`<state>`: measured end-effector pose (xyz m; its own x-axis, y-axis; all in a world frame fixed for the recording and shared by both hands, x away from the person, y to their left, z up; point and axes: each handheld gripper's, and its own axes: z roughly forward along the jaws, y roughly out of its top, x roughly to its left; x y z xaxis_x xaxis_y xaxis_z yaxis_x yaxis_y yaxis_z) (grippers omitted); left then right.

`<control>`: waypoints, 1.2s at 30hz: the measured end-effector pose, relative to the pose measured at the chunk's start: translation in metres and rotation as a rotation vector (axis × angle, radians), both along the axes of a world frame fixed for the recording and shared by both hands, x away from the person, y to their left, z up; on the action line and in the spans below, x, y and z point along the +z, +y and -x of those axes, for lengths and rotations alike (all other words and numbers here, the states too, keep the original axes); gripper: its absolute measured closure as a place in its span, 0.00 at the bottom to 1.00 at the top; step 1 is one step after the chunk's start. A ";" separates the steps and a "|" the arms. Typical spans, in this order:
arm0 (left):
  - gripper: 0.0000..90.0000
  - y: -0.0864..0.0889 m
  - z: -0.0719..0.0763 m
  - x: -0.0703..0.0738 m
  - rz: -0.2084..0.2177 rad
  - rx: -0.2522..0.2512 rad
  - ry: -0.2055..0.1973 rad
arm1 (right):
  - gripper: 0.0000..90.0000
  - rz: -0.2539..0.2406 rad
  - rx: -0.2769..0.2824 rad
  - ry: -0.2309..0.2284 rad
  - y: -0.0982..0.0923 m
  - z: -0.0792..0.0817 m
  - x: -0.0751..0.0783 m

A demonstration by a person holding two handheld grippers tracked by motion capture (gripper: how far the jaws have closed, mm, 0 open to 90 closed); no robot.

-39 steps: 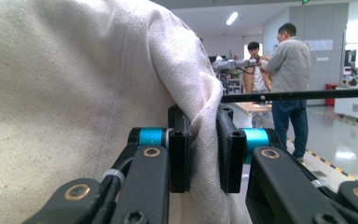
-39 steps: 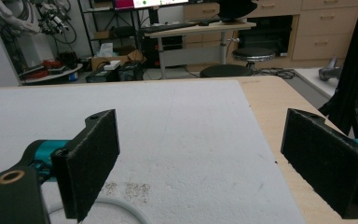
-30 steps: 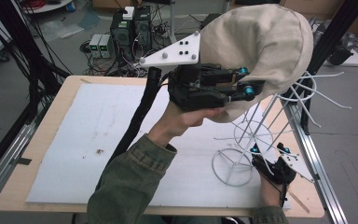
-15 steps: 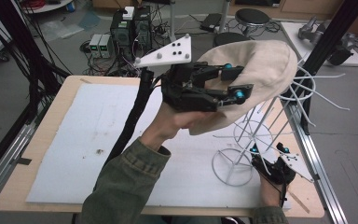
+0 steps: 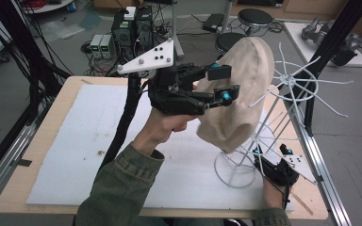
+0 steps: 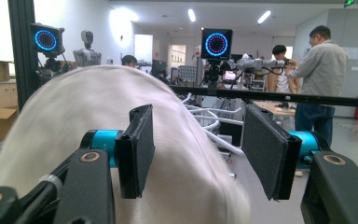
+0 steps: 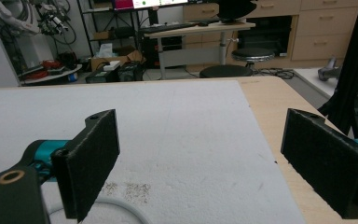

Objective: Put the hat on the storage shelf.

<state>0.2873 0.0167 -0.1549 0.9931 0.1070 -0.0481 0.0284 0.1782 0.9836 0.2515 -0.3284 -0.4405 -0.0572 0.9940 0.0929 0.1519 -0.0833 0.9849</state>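
Note:
A beige fabric hat (image 5: 238, 101) hangs tilted against the middle of a white wire stand (image 5: 290, 82), below and left of its bare top spokes. My left gripper (image 5: 225, 81) is raised beside the hat with its jaws apart. In the left gripper view the hat (image 6: 74, 121) bulges up between and behind the open jaws (image 6: 200, 154) and touches the left pad (image 6: 137, 149). My right gripper (image 5: 271, 153) rests low by the stand's base ring (image 5: 235, 172), open. In the right gripper view its jaws (image 7: 205, 163) frame only the white mat (image 7: 177, 130).
A white foam mat (image 5: 75, 150) covers most of the wooden table (image 5: 306, 197). The stand's spokes (image 5: 330, 108) reach out past the table's right side. A black frame post (image 5: 339, 42) rises at the back right. The mat's left half is free of objects.
The hat has come down and left off the stand's top, baring the spokes. My left gripper moved left with it. The right gripper stayed by the base.

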 end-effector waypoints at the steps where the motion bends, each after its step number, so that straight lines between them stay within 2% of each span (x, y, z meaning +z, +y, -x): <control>1: 0.49 0.002 0.000 -0.001 0.001 0.000 0.000 | 0.12 0.000 -0.001 0.000 0.000 0.000 0.000; 11: 0.48 0.015 -0.005 -0.010 0.024 0.027 0.024 | 0.12 -0.004 -0.004 0.004 0.001 0.000 0.000; 15: 0.48 0.021 -0.007 -0.013 0.019 0.044 0.024 | 0.12 -0.002 0.000 0.002 0.000 0.000 0.000; 20: 0.48 0.034 -0.011 -0.022 0.020 0.071 0.045 | 0.12 0.002 -0.001 0.004 0.000 0.000 0.000; 24: 0.47 0.048 -0.014 -0.037 0.011 0.111 0.066 | 0.12 -0.001 0.002 0.007 0.001 0.000 0.000; 25: 0.47 0.048 -0.014 -0.037 0.011 0.111 0.066 | 0.12 -0.001 0.002 0.007 0.001 0.000 0.000; 32: 0.47 0.075 -0.017 -0.062 0.017 0.158 0.111 | 0.12 0.007 0.004 0.009 0.000 0.000 0.000; 33: 0.46 0.083 -0.017 -0.071 0.005 0.183 0.130 | 0.12 0.004 0.001 0.009 0.001 0.000 0.000; 34: 0.47 0.083 -0.017 -0.071 0.005 0.183 0.130 | 0.12 0.006 0.001 0.007 0.001 0.000 0.000; 36: 0.46 0.091 -0.018 -0.082 -0.011 0.211 0.151 | 0.12 0.008 0.000 0.007 0.001 0.000 0.000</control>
